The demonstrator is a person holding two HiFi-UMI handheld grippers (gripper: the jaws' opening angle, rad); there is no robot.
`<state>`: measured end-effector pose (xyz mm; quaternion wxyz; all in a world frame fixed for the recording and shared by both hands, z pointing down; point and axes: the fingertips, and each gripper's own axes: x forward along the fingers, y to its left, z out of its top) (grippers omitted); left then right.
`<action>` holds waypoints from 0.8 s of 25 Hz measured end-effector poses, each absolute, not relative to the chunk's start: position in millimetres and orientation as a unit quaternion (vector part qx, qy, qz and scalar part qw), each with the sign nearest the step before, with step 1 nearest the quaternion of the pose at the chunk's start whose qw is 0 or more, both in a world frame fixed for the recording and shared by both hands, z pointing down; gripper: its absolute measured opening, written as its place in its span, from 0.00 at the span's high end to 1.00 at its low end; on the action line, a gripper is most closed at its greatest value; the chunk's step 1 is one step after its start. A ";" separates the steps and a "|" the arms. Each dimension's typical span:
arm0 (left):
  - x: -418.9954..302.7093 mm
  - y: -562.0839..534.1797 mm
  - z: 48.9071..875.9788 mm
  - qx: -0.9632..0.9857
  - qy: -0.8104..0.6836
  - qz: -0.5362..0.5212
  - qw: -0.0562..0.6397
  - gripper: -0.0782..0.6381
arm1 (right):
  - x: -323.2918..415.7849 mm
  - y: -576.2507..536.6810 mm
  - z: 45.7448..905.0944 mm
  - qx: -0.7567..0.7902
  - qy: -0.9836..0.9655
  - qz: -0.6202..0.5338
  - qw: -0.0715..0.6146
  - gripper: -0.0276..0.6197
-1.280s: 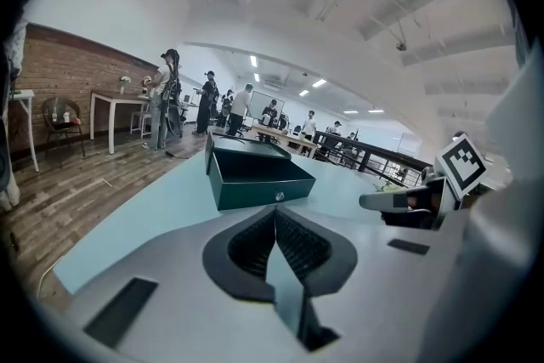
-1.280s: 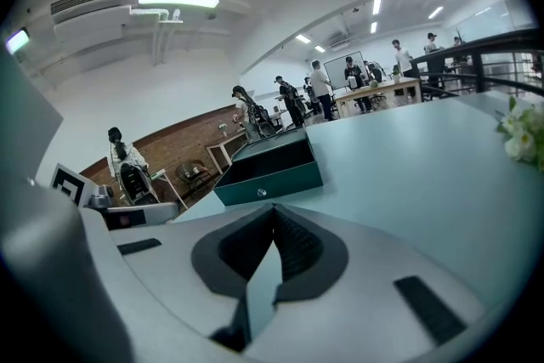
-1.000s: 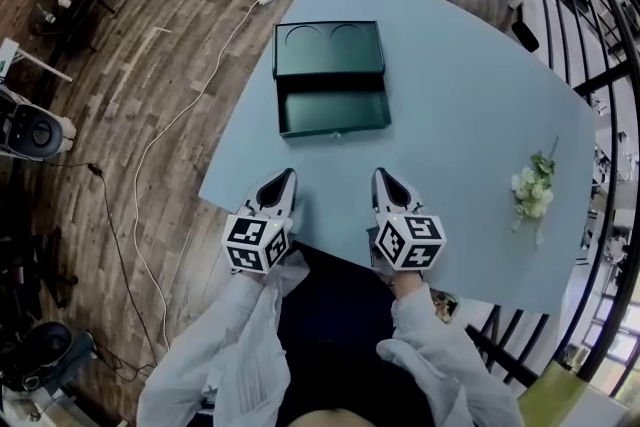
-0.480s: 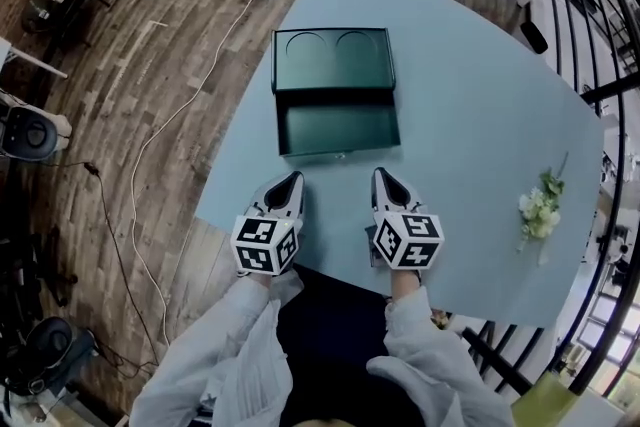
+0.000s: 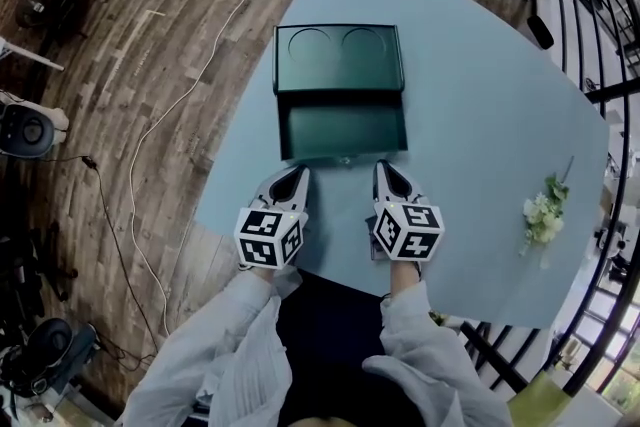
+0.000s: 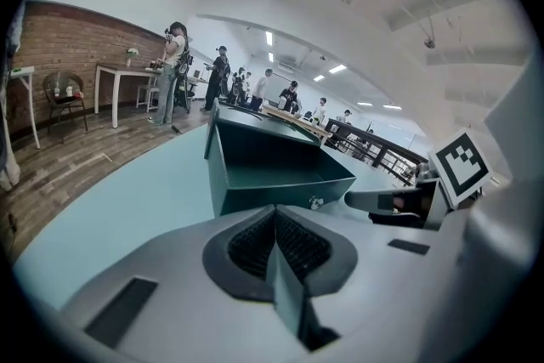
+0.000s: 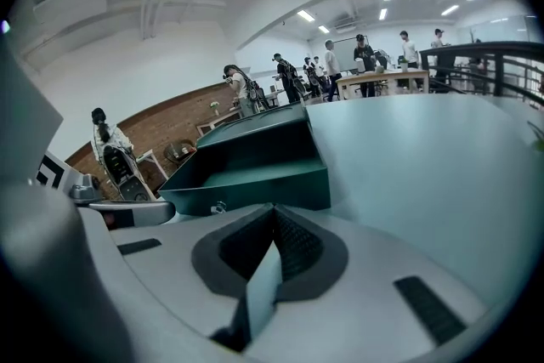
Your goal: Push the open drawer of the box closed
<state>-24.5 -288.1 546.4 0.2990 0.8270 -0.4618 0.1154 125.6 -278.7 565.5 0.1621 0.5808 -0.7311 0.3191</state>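
With both jaws pressed together, my left gripper (image 5: 293,174) and right gripper (image 5: 385,168) have come up to the open dark green metal drawer (image 5: 343,131); I think the push can start now.

My pale blue table (image 5: 480,95)
A dark green box (image 5: 338,55), drawer (image 5: 343,130) open toward me; white flower sprig (image 5: 543,210) well to the box's right.

No words, numbers or brands are legible; the left gripper (image 5: 292,175) and right gripper (image 5: 386,169) show only wordless black-and-white square patterns.
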 end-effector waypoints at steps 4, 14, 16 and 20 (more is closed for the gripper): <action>-26.6 -293.4 544.2 0.824 -0.466 0.110 0.303 0.87 | 122.9 -284.9 565.4 0.581 -0.730 0.323 0.161 0.95; -27.5 -296.0 542.6 0.823 -0.474 0.108 0.293 0.87 | 120.3 -291.2 563.8 0.578 -0.735 0.321 0.148 0.95; -28.1 -295.5 540.7 0.824 -0.476 0.106 0.290 0.87 | 119.8 -290.8 563.6 0.579 -0.735 0.320 0.147 0.95; -29.6 -299.5 535.3 0.825 -0.481 0.097 0.279 0.87 | 118.9 -293.0 562.2 0.579 -0.736 0.321 0.143 0.95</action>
